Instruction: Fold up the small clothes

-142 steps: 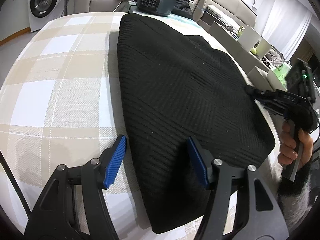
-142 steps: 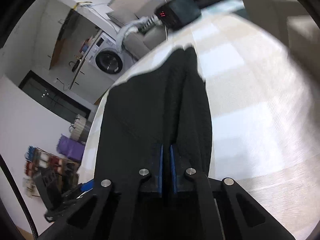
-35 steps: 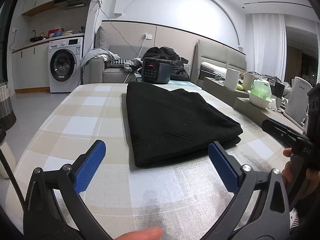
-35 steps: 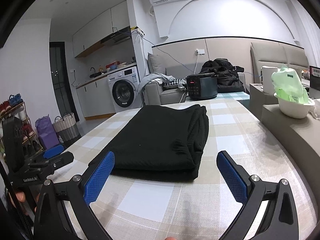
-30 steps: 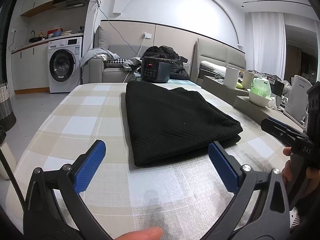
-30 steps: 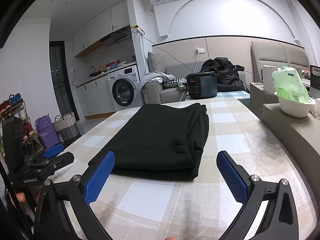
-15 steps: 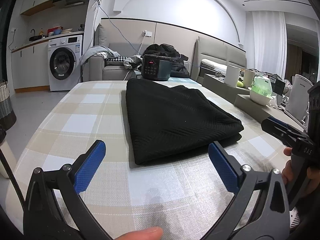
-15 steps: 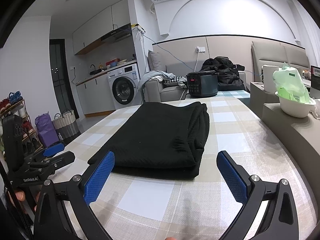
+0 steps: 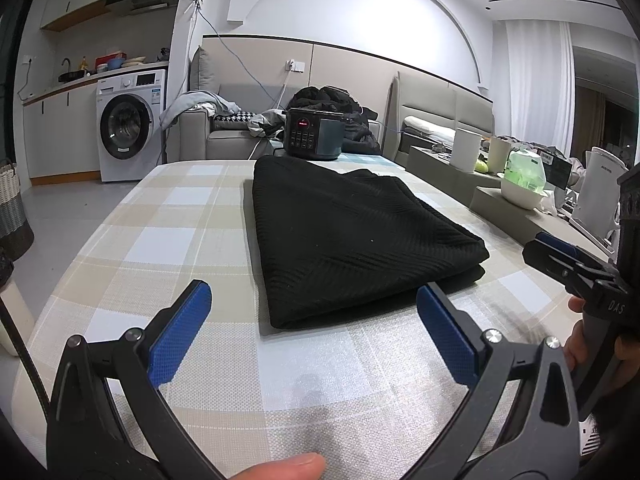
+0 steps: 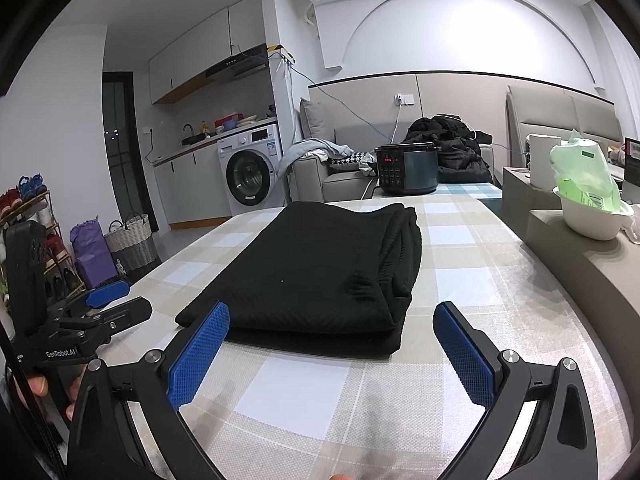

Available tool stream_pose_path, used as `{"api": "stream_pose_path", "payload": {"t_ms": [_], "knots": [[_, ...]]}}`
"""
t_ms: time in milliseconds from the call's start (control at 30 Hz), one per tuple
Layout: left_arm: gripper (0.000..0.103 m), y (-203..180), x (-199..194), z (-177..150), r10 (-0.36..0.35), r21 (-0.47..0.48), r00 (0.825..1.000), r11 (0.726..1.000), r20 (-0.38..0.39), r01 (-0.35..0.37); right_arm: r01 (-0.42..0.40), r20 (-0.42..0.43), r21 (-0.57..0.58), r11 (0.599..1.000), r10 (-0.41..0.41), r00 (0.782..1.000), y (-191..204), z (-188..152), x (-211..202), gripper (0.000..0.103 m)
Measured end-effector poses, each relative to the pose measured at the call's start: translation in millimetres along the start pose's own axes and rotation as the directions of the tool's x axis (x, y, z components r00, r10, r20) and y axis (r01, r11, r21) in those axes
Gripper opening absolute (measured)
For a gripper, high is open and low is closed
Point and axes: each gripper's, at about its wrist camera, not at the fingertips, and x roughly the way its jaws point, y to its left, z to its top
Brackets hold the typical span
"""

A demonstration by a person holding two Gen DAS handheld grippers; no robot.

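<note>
The black knit garment lay folded into a long flat rectangle on the checked tablecloth. Its long axis ran straight away from both cameras toward the dark cooker at the far end of the table. Its near short edge faced the grippers, and the thick stacked fold edges ran along its right side.

The left gripper was held low over the near end of the table with its blue pads spread wide and nothing between them. The garment's near edge lay just ahead of it, apart from both pads and roughly centred in the gap. A fingertip showed at the bottom of that view. Further right, the right gripper was likewise wide open and empty. The garment lay ahead of it and a little to the left, its near-right corner falling inside the span of the pads without touching them. In each view the other gripper showed at the edge, held by a hand.

About five seconds earlier the right gripper had been clamped on the cloth and the left one hung close over it. Since then both had let go and drawn back. Over the last second the garment had not shifted.
</note>
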Motion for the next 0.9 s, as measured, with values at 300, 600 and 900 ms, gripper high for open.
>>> {"api": "stream_pose_path", "payload": {"t_ms": [300, 600, 900], "knots": [[0.102, 0.1, 0.5, -0.3, -0.001, 0.000, 1.000, 1.000, 0.000, 0.001, -0.002, -0.004, -0.006, 1.000, 0.002, 1.000, 1.9, 0.0, -0.7, 0.103], [0.102, -0.7, -0.1, -0.5, 0.001, -0.003, 1.000, 1.000, 0.000, -0.001, 0.001, -0.006, -0.008, 1.000, -0.001, 1.000, 3.7, 0.4, -0.3, 0.103], [0.102, -1.3, -0.5, 0.0, 0.001, -0.003, 1.000, 1.000, 0.000, -0.001, 0.000, -0.008, -0.012, 1.000, 0.000, 1.000, 4.7, -0.1, -1.0, 0.103]]}}
